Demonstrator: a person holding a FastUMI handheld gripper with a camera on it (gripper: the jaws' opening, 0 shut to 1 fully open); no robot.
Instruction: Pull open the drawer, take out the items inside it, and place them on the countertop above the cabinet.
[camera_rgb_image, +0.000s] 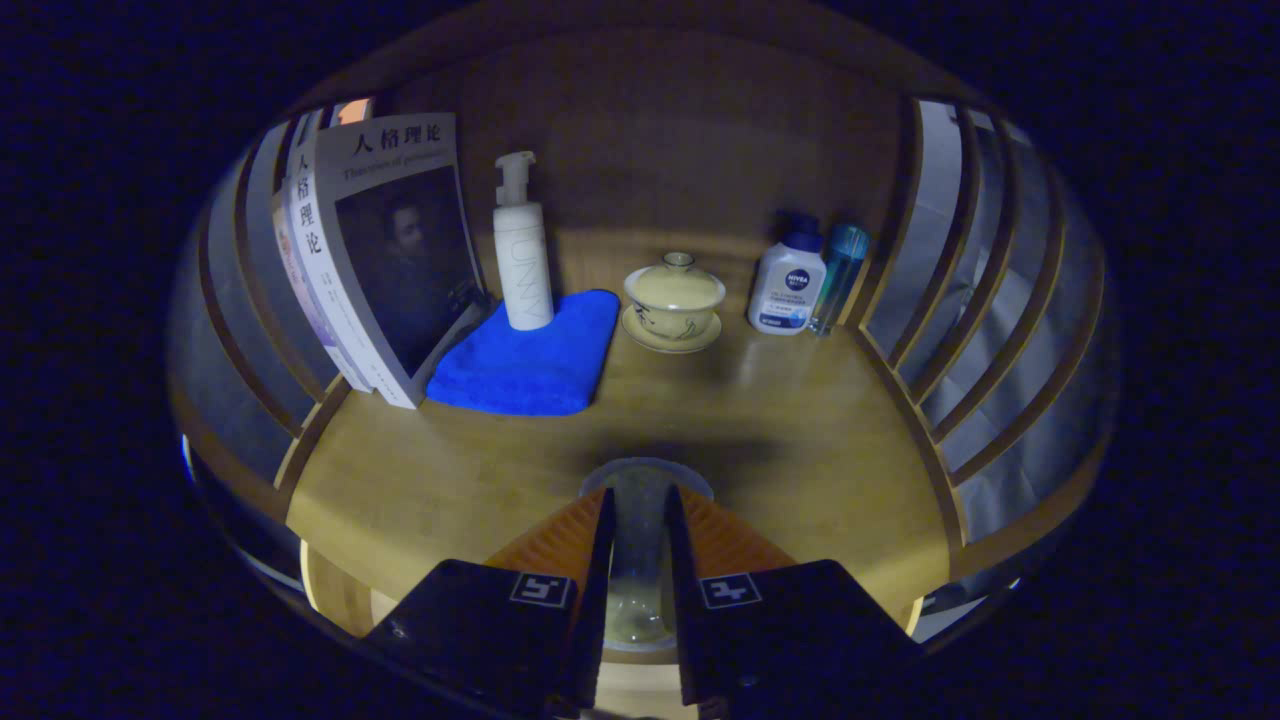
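Setting: wooden bench (780, 440) inside a slatted wooden alcove, dimly lit; we take it for the countertop above the cabinet, though no drawer is in sight.
Books: several tall paperback books (385, 250) lean against the left slats, the front one with a dark portrait cover, tilted so they rest on the wall.
Cloth: a folded bright blue cloth (530, 365) lies flat just beside the books, its left edge touching or nearly touching them.
Pump bottle: a slim white pump bottle (522, 250) stands upright on the cloth's far end.
Teacup: a pale yellowish lidded ceramic cup on a saucer (673, 300) sits near the back, right of the cloth and apart from it.
Bottles: a squat white bottle with a blue cap (790, 280) and a slender clear blue-green bottle (838, 275) stand side by side in the right rear corner.
Fingers: our gripper (637, 530) has its fingers drawn close, clamped on a clear glass tumbler (640, 540) held upright between them.
Task item: we judge the tumbler to be over the open front area of the bench, kept level for setting down; whether its base touches the wood we cannot tell.
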